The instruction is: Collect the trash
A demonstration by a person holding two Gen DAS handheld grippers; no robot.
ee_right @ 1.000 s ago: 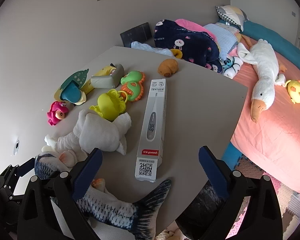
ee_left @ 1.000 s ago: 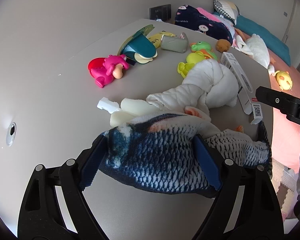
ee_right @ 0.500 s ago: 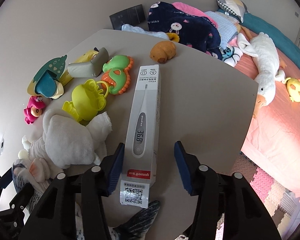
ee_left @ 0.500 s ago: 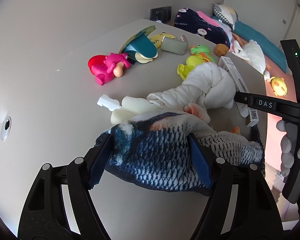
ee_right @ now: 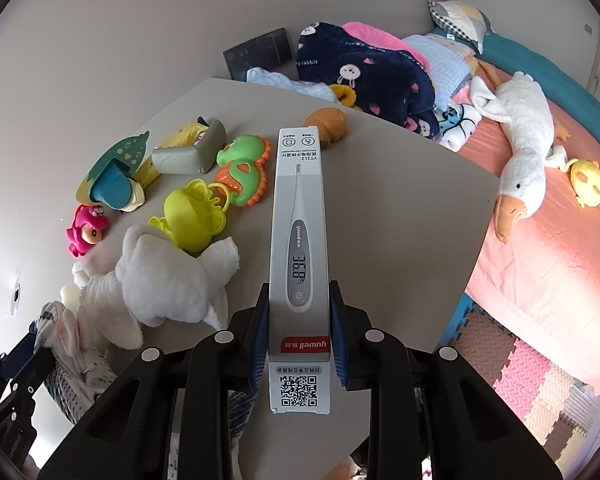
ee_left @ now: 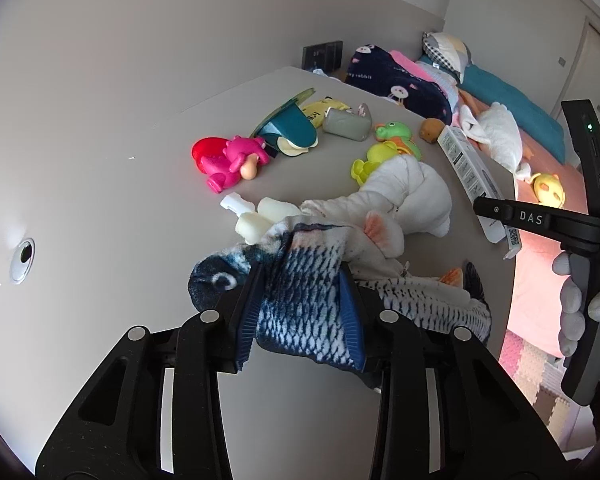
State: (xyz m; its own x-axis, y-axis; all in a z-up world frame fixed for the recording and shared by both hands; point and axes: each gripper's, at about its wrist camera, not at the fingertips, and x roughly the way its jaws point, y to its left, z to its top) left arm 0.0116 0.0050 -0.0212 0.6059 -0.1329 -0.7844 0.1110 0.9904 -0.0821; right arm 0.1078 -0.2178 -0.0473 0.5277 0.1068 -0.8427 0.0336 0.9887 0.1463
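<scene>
A blue-and-white plush fish (ee_left: 304,304) lies at the near edge of the grey table (ee_left: 100,200). My left gripper (ee_left: 300,276) is closing on its body, and the blue pads press into the fabric from both sides. Part of the fish is bunched up between them. A long white thermometer box (ee_right: 298,208) lies lengthwise on the table. My right gripper (ee_right: 299,316) is closing on the box's near end, with both pads against its sides. The same box (ee_left: 468,164) shows at the table's right edge in the left wrist view.
A white plush toy (ee_right: 168,276) lies beside the fish. Behind it are a yellow toy (ee_right: 192,216), a green-orange rattle (ee_right: 244,172), a pink figure (ee_right: 86,230), a teal toy (ee_right: 112,176) and a brown toy (ee_right: 326,122). A bed (ee_right: 560,260) with a goose plush (ee_right: 524,148) stands to the right.
Both grippers went from wide open to closed. The left one pinched the fish and raised it slightly. The right one moved over the thermometer box and clamped its near end.
</scene>
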